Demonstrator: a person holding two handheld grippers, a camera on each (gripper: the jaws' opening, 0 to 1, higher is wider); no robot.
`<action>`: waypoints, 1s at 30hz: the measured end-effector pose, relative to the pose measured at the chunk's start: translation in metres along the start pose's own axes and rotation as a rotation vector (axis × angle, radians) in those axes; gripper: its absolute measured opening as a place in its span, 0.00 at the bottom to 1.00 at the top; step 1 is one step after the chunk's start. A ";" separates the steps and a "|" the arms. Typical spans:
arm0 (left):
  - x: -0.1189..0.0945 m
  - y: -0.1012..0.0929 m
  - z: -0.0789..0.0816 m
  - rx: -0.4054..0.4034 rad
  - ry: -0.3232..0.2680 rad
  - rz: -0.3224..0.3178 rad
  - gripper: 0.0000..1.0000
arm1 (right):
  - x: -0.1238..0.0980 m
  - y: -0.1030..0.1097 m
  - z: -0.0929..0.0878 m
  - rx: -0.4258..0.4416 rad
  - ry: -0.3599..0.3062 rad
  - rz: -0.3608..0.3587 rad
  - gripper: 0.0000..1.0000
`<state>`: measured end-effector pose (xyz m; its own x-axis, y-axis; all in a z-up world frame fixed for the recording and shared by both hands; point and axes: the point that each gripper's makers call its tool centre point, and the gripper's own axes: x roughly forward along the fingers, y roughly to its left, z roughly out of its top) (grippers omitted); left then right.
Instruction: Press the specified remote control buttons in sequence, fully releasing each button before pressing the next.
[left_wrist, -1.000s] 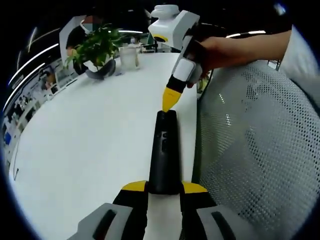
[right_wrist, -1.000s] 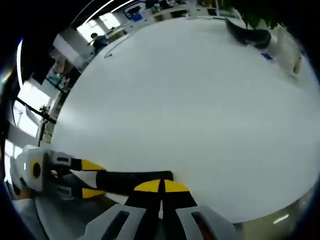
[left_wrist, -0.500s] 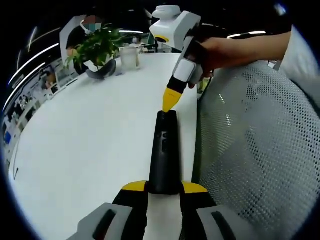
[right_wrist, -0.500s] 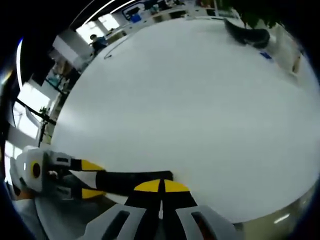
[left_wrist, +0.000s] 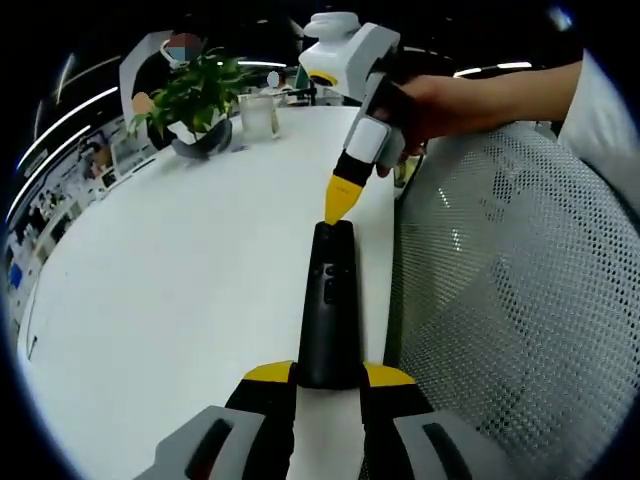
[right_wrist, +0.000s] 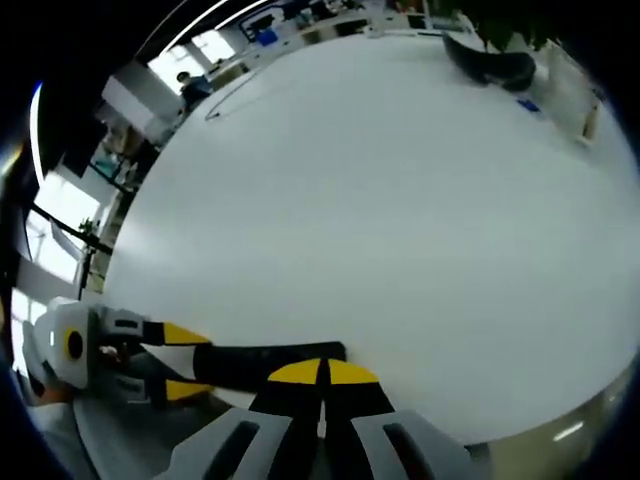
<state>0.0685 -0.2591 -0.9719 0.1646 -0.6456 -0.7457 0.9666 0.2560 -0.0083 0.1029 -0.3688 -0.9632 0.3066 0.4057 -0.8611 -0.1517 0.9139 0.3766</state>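
white table (left_wrist: 180, 260) | potted plant (left_wrist: 195, 95), mesh chair (left_wrist: 500, 290) | left fingers (left_wrist: 328, 374) grip remote (left_wrist: 328, 305) | right fingers (left_wrist: 340, 200) closed

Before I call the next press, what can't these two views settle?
- Left gripper view: the remote buttons are too small to tell which one the right gripper tip is over, or whether it presses.
- Right gripper view: the right gripper covers the remote end; the left gripper hides the other end.
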 end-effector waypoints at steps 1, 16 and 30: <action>0.000 0.000 0.000 0.000 0.000 0.000 0.24 | 0.000 0.000 0.000 -0.003 0.001 0.000 0.00; 0.000 0.000 0.000 0.002 0.001 0.001 0.24 | -0.001 0.000 -0.001 -0.006 0.017 -0.001 0.00; 0.000 -0.001 0.000 0.002 -0.002 0.001 0.24 | -0.001 0.012 -0.003 -0.040 0.021 0.044 0.00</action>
<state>0.0676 -0.2591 -0.9720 0.1655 -0.6468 -0.7444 0.9670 0.2546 -0.0062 0.0983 -0.3582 -0.9589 0.2787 0.4445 -0.8513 -0.2019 0.8937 0.4006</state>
